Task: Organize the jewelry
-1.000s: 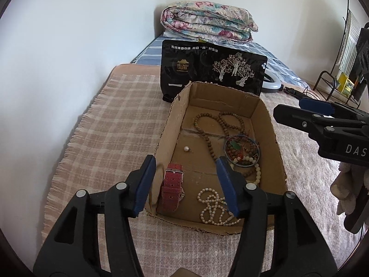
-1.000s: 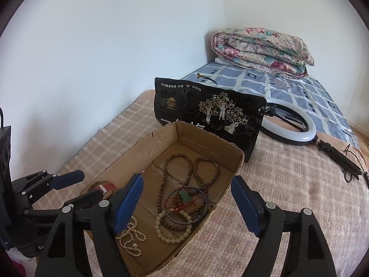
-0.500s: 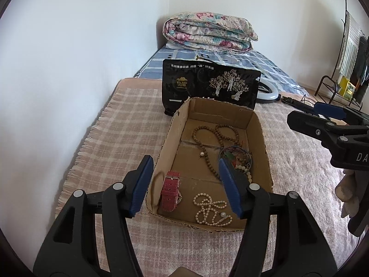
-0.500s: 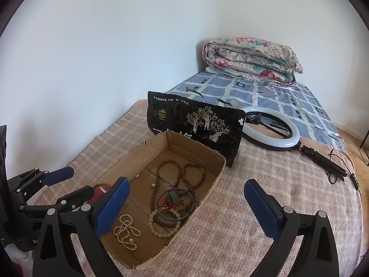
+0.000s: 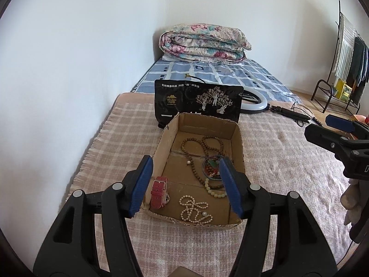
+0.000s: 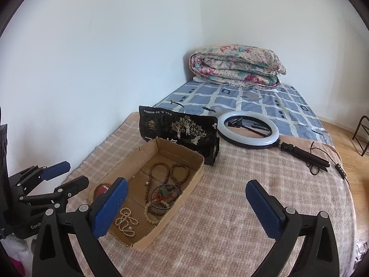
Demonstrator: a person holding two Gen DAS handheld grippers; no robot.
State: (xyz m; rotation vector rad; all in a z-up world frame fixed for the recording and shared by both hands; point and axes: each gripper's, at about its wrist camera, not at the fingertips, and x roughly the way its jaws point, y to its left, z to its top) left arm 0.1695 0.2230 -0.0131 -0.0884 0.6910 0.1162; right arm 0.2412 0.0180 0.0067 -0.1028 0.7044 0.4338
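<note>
Both grippers hang empty over the jewelry box on the bed.

The left gripper (image 5: 185, 184) has its jaws partly apart, gripping nothing, above the near end of the cardboard box (image 5: 238, 143); the right gripper (image 6: 184, 204) has its jaws spread wide, empty, over the box's right wall. Inside lie a red watch (image 5: 159, 192), pearl strand (image 5: 193, 210) and brown bead necklace (image 5: 203, 145). Open blanket (image 6: 230, 207) lies rightward; beyond stand a black bag (image 5: 198, 99) and ring light (image 6: 248, 130).
</note>
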